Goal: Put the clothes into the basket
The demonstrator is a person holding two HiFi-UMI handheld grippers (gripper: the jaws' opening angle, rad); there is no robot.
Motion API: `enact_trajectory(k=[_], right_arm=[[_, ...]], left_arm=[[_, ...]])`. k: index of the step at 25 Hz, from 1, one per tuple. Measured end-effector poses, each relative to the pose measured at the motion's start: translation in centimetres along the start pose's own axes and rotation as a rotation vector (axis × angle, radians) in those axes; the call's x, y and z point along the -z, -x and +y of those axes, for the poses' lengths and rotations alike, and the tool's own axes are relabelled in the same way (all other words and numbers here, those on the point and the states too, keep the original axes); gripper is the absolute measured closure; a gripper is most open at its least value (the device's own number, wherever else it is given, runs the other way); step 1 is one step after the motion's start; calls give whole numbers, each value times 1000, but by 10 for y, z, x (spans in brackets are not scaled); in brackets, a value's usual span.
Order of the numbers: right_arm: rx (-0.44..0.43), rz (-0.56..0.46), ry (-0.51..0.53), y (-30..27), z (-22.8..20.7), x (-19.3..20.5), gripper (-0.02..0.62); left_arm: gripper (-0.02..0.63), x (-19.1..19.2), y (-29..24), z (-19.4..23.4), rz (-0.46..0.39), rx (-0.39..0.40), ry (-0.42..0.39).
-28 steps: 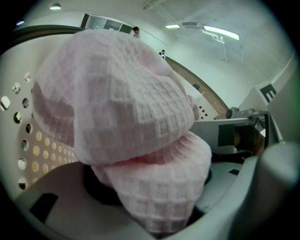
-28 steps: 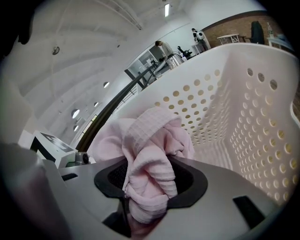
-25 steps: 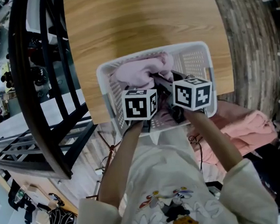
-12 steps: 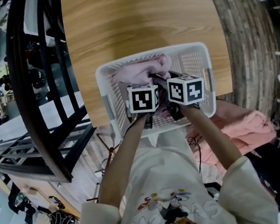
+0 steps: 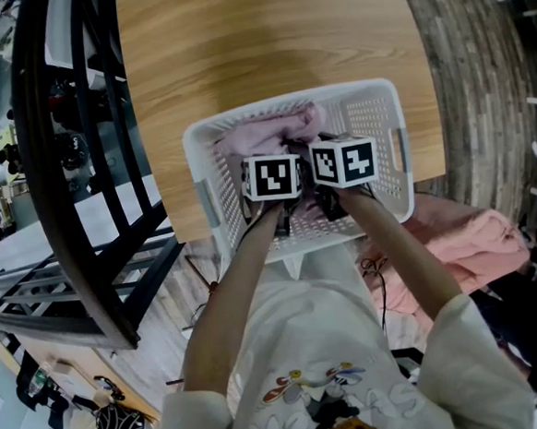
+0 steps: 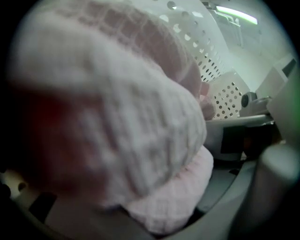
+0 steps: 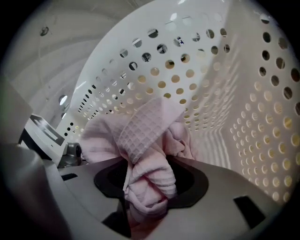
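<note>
**Operator:** What are my grippers holding?

**Inspector:** Your left gripper (image 6: 157,206) is clamped on a thick bulge of pink waffle-knit cloth (image 6: 131,140). The cloth fills nearly the whole left gripper view, blurred at the upper left. Your right gripper (image 7: 149,187) pinches a twisted bunch of the same pink fabric. The bunch stands up between the jaws at frame centre, with a flat fold on top.

**Operator:** And where is the cloth in relation to the basket?

**Inspector:** In the head view both marker cubes sit side by side at frame centre, inside the rim of the white perforated laundry basket (image 5: 193,159). The pink cloth lies in the basket's upper left part and runs down under the cubes. The basket's holed wall curves just behind the cloth in the right gripper view and shows at the upper right of the left gripper view.

**Operator:** What else is around it?

**Inspector:** The basket rests on the near edge of the wooden table (image 5: 264,43). A second heap of pink clothing (image 5: 479,239) lies outside the basket, at the right of the frame beyond your right sleeve. A black metal frame (image 5: 62,179) fills the left side.
</note>
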State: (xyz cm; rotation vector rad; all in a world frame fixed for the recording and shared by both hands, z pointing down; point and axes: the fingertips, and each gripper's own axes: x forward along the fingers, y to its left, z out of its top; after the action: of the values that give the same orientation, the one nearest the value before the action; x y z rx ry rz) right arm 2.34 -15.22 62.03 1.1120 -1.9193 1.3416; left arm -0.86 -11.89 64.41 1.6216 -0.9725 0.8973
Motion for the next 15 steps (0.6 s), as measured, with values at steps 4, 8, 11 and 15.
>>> enact_trajectory(k=[4,8,11,15], right_arm=[[9,22,-8,-10,-4,4,390],[20,31,-8,-16,-5,6,390],[34,40,2,-20,-7,4,390],[36,52,27,-27,-8,3,390]], left_arm=[[296,8,-7,7,37,13,40],[295,8,-12,12,37,-6,39],[295,10,-15,12,57,-5,56],[282,14,-17,20,86,-12,55]])
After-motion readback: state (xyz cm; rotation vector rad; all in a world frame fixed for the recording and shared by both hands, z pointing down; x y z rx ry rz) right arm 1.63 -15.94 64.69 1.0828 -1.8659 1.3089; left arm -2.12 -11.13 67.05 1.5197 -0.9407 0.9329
